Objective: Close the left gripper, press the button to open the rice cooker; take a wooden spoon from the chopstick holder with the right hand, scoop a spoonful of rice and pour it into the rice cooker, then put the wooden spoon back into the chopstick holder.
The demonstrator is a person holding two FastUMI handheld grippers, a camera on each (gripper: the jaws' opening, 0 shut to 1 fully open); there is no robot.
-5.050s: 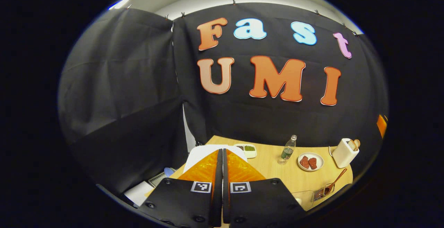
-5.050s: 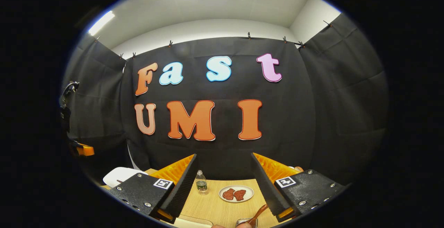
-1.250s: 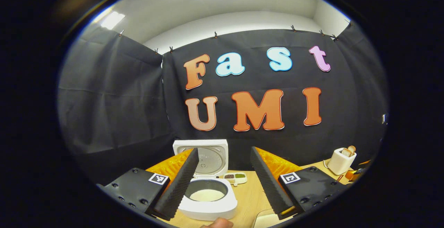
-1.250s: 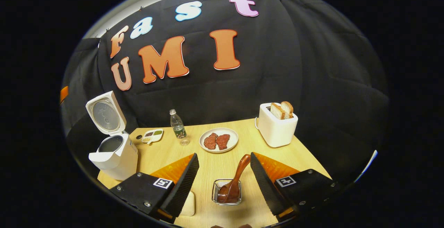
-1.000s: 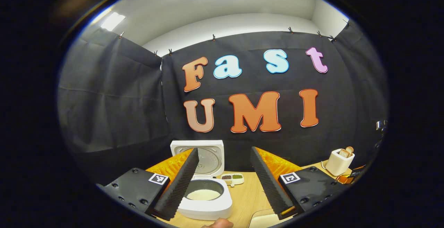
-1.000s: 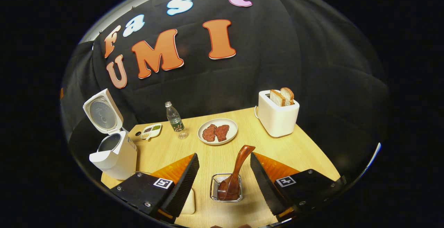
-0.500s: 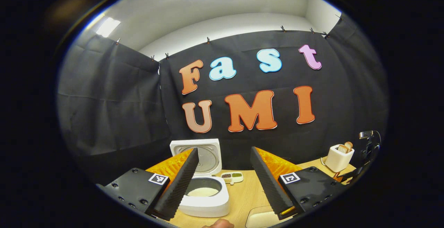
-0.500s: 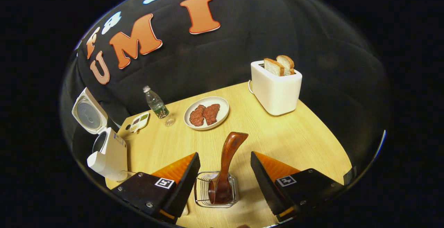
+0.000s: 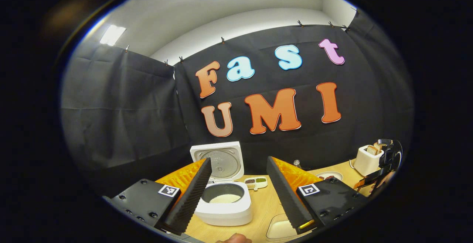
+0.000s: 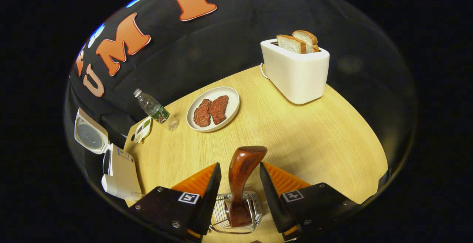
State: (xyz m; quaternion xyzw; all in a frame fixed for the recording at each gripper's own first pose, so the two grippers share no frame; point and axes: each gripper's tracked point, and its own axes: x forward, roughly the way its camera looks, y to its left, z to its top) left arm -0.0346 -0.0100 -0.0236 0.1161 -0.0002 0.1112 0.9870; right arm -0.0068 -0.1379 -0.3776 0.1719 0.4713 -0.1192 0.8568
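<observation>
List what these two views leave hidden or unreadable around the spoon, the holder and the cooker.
- Wooden spoon, right gripper view: its bowl sits low in the chopstick holder, blurred behind wire; whether the right claw touches the handle is unclear.
- Rice cooker, left gripper view: a left claw finger covers its left side.
- Small sectioned dish: contents too small.

Toaster [image 10: 295, 74] with bread, plate [image 10: 232, 107] of meat, water bottle [image 10: 151, 107], wooden table [image 10: 314, 143].

The left tool [image 9: 238, 184] is held level, its fingers spread wide apart. The right tool [image 10: 240, 185] tilts downward, fingers parted and gripping nothing.
</observation>
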